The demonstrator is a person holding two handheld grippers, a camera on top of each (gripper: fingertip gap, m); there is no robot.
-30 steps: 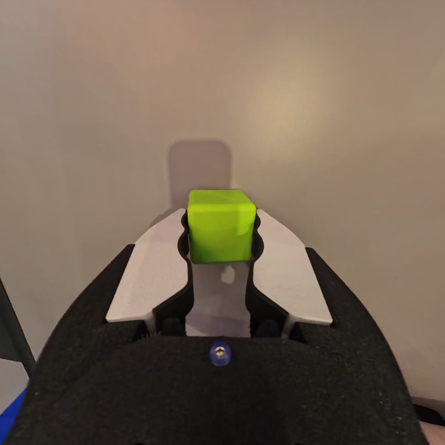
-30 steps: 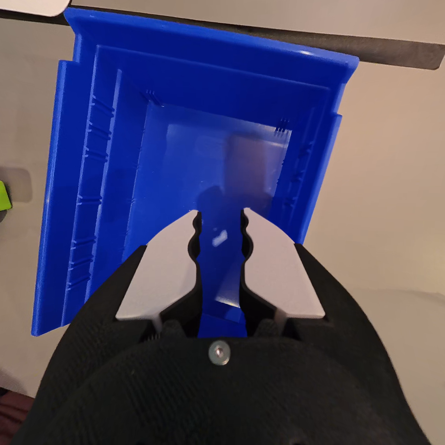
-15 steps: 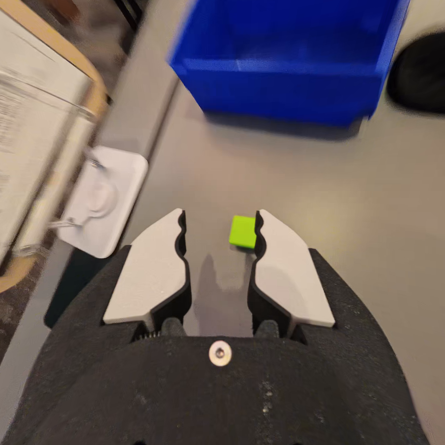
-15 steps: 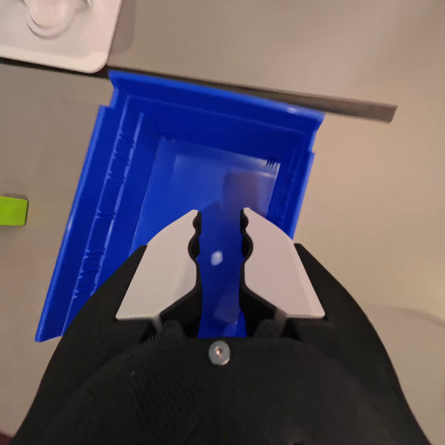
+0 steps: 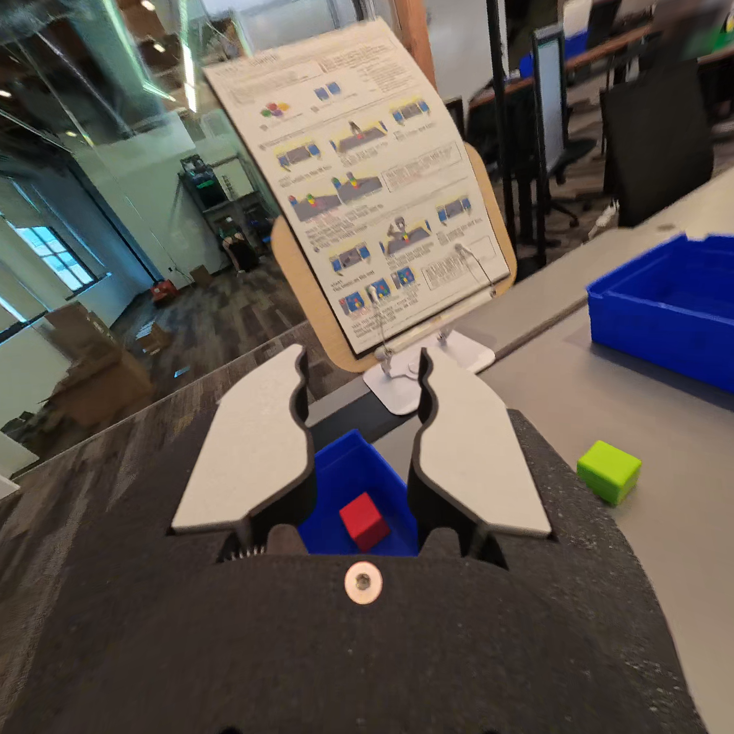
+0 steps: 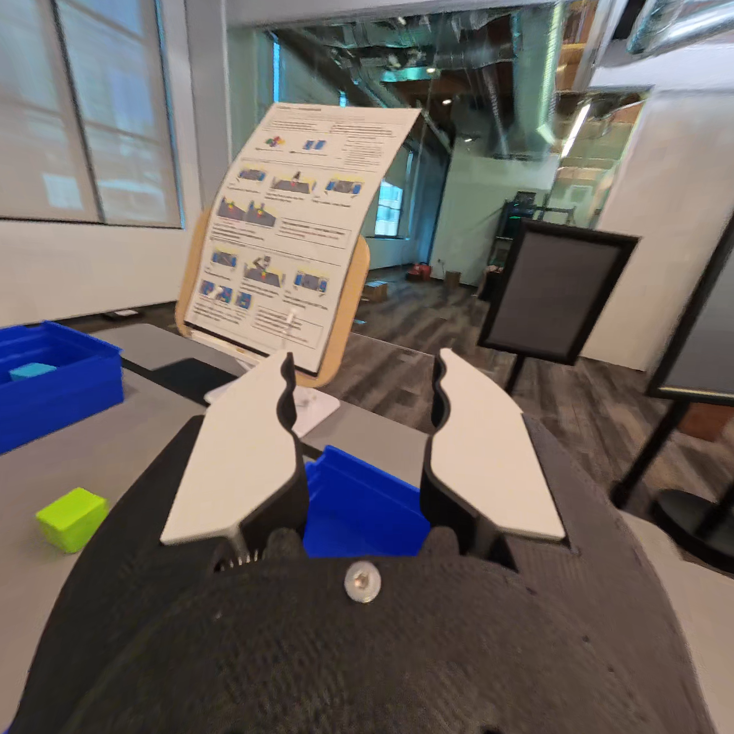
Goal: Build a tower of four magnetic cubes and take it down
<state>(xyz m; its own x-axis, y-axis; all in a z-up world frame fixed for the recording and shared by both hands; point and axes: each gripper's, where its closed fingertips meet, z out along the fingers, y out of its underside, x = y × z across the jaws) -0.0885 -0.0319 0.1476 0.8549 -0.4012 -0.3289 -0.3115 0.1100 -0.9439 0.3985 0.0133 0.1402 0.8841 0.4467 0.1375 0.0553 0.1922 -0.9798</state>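
While both grippers hang parted and empty, the green cube (image 5: 609,471) sits alone on the grey table (image 5: 655,576).

Left gripper (image 5: 362,367): a red cube (image 5: 364,521) lies in a blue bin (image 5: 359,460) between its fingers, green cube right of them. Right gripper (image 6: 362,371): another blue bin (image 6: 359,512) shows between its fingers, green cube left.
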